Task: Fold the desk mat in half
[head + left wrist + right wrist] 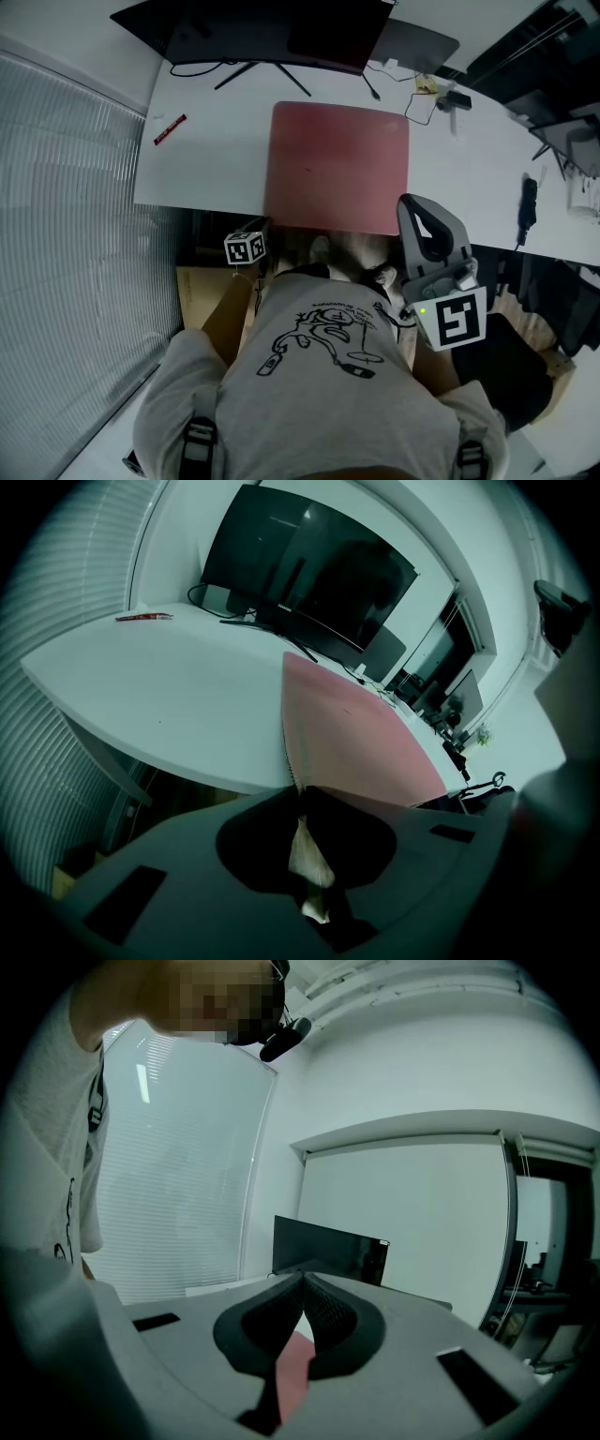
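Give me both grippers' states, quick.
Left gripper: closed on the desk mat, at its near corner.
Right gripper: closed, apparently on the desk mat's other near corner.

The desk mat (pixel 337 164) looks matt, smooth, leather-like; the white desk (pixel 206 159) is smooth with a slight sheen; at twelve o'clock the monitor (pixel 262 33) screen is glossy black.

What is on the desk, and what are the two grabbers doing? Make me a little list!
Desk mat: pink, flat on the white desk, near edge past the desk's edge
Left gripper: fingers shut on the mat's near left corner
Right gripper: fingers together, by the mat's near right corner
Also there: monitor, red pen
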A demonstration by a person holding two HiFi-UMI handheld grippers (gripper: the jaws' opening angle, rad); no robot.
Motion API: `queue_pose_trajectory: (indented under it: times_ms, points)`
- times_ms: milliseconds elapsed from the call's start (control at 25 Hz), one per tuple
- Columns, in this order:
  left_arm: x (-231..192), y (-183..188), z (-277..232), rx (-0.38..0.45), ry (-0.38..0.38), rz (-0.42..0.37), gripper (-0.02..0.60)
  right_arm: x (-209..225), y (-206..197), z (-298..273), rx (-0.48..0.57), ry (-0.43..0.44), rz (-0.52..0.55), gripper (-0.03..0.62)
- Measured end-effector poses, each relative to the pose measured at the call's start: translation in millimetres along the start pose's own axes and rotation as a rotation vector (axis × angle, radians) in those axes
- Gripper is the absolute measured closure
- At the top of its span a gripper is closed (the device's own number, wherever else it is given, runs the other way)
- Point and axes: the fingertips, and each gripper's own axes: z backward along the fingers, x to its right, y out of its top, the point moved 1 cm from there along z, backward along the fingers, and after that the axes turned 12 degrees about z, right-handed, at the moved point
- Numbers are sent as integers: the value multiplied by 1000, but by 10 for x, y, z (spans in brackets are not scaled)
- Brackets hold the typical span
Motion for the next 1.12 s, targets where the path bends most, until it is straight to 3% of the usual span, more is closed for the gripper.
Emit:
queue_pose_trajectory:
  times_ms: [640, 1120]
  points:
    - [340, 76, 156, 23, -9, -185, 551, 103, -17, 146, 13, -3, 10, 586]
    - [869, 95, 77, 43, -63, -268, 551, 327, -61, 381, 35, -20, 12, 586]
